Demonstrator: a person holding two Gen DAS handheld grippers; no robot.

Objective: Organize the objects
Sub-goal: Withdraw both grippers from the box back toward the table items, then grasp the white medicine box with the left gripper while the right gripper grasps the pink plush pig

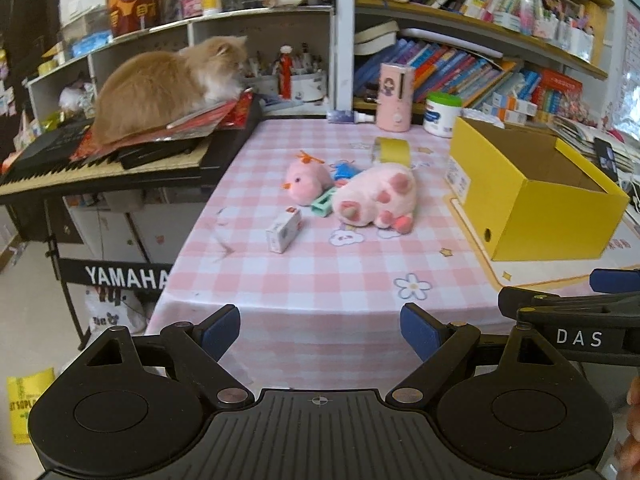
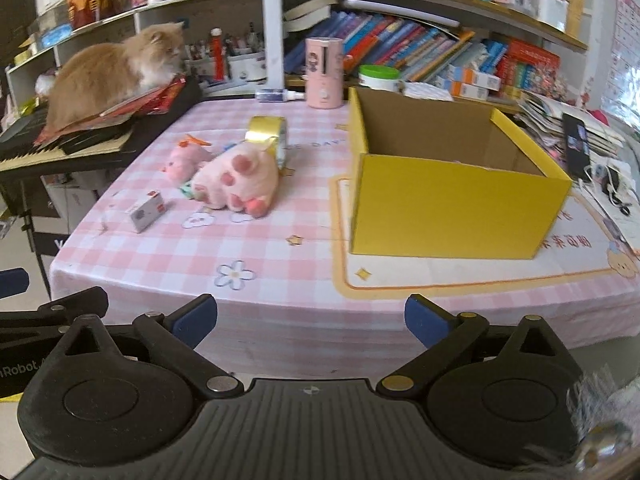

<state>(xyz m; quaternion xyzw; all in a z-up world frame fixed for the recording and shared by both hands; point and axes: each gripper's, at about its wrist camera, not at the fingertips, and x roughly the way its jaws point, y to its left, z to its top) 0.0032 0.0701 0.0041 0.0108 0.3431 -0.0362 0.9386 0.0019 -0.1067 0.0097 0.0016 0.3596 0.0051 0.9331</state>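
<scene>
A big pink paw plush lies mid-table beside a small pink plush, a gold tape roll, a small white box and a green item. An open yellow box stands to the right; it looks empty as far as I can see. My left gripper and right gripper are both open and empty, held before the table's front edge.
An orange cat sits on papers on a keyboard left of the table. A pink canister, a white tub and bookshelves line the back. A phone lies at right.
</scene>
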